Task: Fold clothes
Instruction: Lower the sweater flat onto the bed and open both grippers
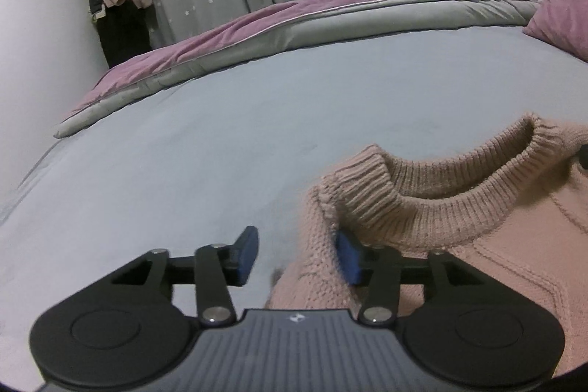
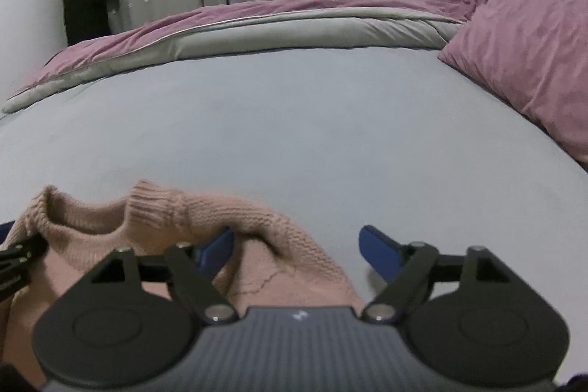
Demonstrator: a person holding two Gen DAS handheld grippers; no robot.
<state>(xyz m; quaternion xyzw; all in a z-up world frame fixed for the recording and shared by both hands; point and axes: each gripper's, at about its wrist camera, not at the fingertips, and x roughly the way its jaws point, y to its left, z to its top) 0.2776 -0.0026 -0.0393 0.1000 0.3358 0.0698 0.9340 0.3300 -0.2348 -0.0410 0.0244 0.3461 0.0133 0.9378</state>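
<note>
I find the pink sweater (image 1: pixel 477 245) lying neck-up on the grey bed sheet (image 1: pixel 183 153), collar (image 1: pixel 441 186) toward the folded duvet (image 2: pixel 294 28). My left gripper (image 1: pixel 297 256) stands spread at the shoulder left of the collar, one pad against the knit but pinching nothing, and my right gripper (image 2: pixel 297 252) stands spread wide at the shoulder right of the collar, also holding nothing. I judge the laying-out step complete; the next move calls for gripping a sleeve or side edge and folding it inward toward the collar line.
</note>
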